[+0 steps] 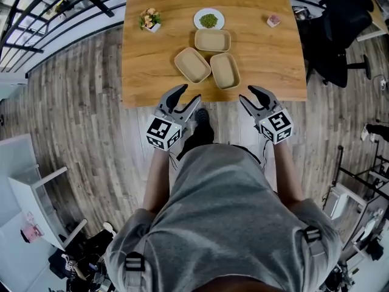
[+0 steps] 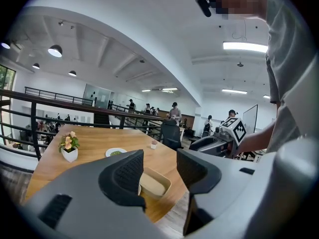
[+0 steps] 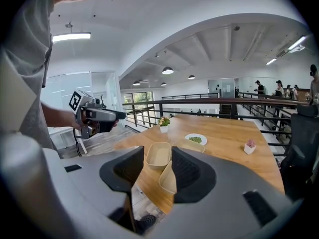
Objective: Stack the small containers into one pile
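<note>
Nothing is stacked yet. The three small containers sit singly on the table (image 1: pixel 146 72), bunched close together by its near edge: the left container (image 1: pixel 192 64), the right container (image 1: pixel 225 70), and the far container (image 1: pixel 213 40) just behind them. All three look empty and lie open side up.

My left gripper (image 1: pixel 187 97) and right gripper (image 1: pixel 250 96) hang over the wooden floor (image 1: pixel 79 114), just short of the table's near edge. Each has its jaws spread with nothing between them, and through either gap I see only containers lying farther off on the table.

Toward the far side stand a white plate (image 1: pixel 208 19) of something green, a small potted flower (image 1: pixel 149 20) to the left and a small pink object (image 1: pixel 273 20) to the right. As I read it, none of these belongs to the job.

By my judgement the whole task remains: lift one container, nest it into a second, then add the third to that pair.

No brand, label or legible writing shows on the containers or the table. The only print is the black-and-white square markers (image 1: pixel 163 132) on my grippers' cubes, which carry no words.
</note>
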Motion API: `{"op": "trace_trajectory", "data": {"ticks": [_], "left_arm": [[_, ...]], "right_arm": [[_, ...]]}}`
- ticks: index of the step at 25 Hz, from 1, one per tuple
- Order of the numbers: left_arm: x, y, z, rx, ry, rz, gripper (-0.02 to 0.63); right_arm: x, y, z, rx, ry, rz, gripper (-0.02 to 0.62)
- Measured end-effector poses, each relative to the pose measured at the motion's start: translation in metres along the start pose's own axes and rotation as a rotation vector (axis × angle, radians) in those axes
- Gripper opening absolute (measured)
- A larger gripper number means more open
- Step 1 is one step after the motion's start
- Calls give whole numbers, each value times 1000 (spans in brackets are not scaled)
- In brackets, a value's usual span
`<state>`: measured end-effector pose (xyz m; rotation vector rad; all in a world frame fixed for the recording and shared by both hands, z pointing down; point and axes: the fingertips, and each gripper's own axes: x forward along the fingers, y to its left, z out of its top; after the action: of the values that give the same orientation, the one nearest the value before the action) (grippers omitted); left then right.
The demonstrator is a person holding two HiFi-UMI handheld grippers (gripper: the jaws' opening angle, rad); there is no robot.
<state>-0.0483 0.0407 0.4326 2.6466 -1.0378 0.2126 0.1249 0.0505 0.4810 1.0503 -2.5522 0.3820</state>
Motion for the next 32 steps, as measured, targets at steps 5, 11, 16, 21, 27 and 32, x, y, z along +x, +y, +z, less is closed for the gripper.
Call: {"op": "trace_trajectory", "data": {"ticks": [5, 11, 16, 21, 27, 32], "left_arm": [[16, 26, 8, 3, 8, -20, 221], [29, 52, 18, 16, 17, -53, 221], [37, 68, 18, 18, 27, -84, 221], [36, 78, 16, 12, 25, -95, 221], [33, 85, 14, 4, 28, -91, 221], [30, 94, 15, -2, 24, -62, 221]], "right_arm": [[19, -17, 5, 5, 16, -26, 184], [38, -27, 15, 18, 14, -63, 183], [51, -29, 16, 31, 20, -94, 183], [55, -24, 11, 37, 38, -114, 181], [61, -26, 12, 41, 46, -128, 176], [73, -29, 12, 36, 55, -113, 175]]}}
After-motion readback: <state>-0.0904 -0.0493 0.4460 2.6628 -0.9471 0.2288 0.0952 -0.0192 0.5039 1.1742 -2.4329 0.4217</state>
